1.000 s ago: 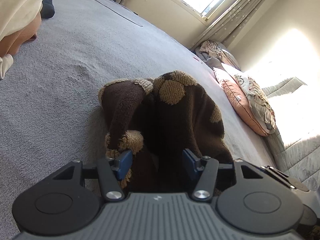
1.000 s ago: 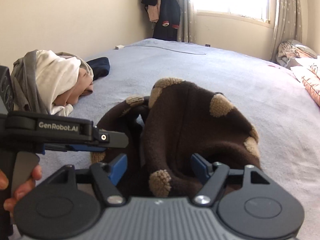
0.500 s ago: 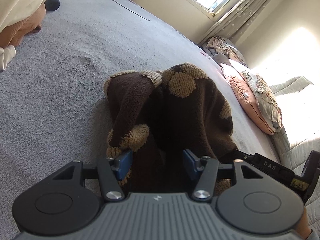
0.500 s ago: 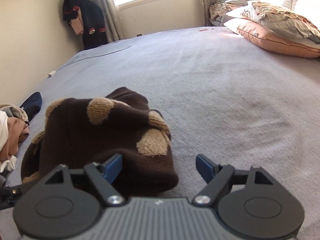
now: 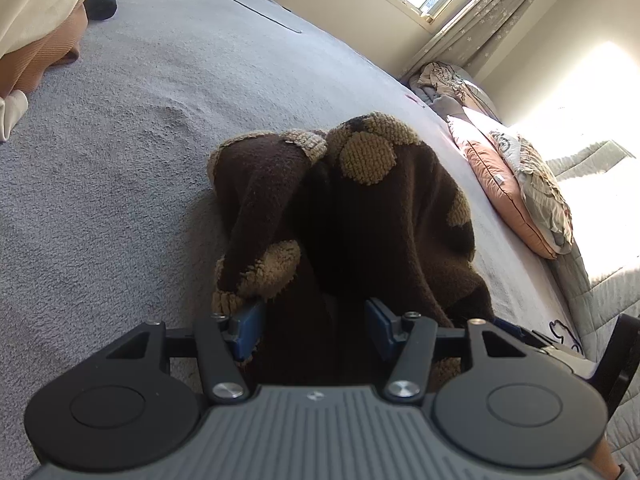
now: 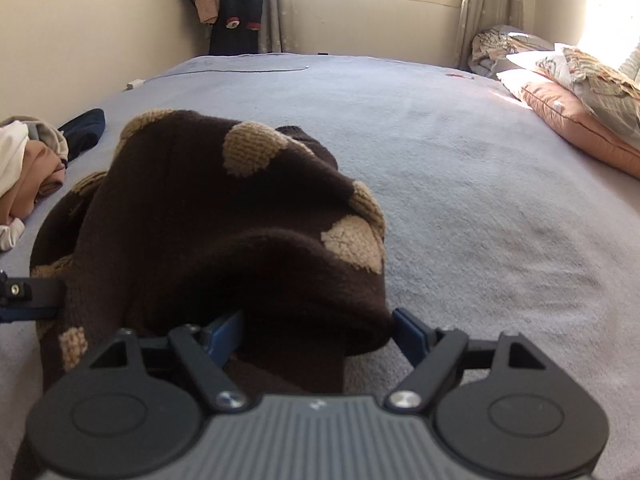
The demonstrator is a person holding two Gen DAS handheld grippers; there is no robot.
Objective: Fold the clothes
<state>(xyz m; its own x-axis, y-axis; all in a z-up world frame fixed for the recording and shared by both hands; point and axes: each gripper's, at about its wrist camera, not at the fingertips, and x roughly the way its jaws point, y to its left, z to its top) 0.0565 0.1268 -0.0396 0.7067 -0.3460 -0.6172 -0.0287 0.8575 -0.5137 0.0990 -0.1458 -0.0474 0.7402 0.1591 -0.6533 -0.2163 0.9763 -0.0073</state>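
Brown sweater (image 5: 384, 216) folds hiding tool (image 5: 314, 330) tips

A grey blanket (image 6: 460, 168) covers the bed, pillows (image 6: 580, 112) along its right edge, perhaps coats (image 6: 232, 8) hanging in the corner.

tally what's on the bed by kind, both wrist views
Brown spotted sweater: 1
Loose clothes pile (white, tan, grey): 1
Dark navy garment: 1
Pillows (pink, patterned): 2
Crumpled bedding in the corner: 1
Cable with white plug: 1
Total: 7
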